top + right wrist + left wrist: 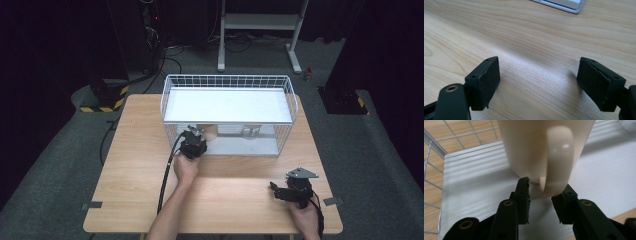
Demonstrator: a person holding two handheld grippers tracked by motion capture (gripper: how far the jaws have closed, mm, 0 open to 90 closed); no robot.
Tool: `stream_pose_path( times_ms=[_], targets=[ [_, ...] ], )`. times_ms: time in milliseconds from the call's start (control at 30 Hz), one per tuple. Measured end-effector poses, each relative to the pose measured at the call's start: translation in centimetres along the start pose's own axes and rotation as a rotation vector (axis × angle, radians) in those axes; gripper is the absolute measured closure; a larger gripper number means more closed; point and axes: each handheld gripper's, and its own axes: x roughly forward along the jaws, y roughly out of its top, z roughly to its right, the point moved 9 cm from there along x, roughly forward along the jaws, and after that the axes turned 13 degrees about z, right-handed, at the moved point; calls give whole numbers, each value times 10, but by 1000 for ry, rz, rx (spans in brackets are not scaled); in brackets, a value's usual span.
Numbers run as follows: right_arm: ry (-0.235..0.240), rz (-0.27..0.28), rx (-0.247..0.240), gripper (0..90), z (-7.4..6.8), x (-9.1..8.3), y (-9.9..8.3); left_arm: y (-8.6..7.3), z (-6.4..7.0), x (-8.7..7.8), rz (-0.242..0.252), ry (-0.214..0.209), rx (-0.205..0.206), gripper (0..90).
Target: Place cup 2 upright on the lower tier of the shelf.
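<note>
A cream mug stands on the white lower board of a white wire rack, under its top shelf. Its handle faces my left gripper, whose jaws stand close on either side of the handle's lower end and touch it. In the high view the left gripper reaches into the rack's open front, with the mug just beyond it. My right gripper rests low over the table's front right, open, with bare wood between its jaws.
A clear glass object stands on the lower board right of the mug. The wooden table stretches left and in front of the rack. A cable trails from the left gripper along the forearm. Dark floor surrounds the table.
</note>
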Motion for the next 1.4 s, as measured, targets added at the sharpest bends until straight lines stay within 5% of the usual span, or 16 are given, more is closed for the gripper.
stream_pose_path(
  times_ms=[100, 333, 433, 733, 1133, 1400],
  targets=[
    [0, 0, 0, 187, 0, 0, 0, -1, -1, 1, 2, 2, -5, 640],
    [1, 1, -4, 187, 0, 0, 0, 0, 0, -5, 10, -30, -22, 383],
    [1, 1, -4, 187, 0, 0, 0, 1, 1, -11, 18, -47, -23, 358],
    [1, 1, -3, 187, 0, 0, 0, 1, -5, -28, 31, -51, -10, 325],
    [1, 1, -4, 187, 0, 0, 0, 3, -3, -46, 91, -87, -60, 328],
    [0, 1, -4, 186, 0, 0, 0, 4, -2, -57, 112, -102, -53, 326]
  ],
)
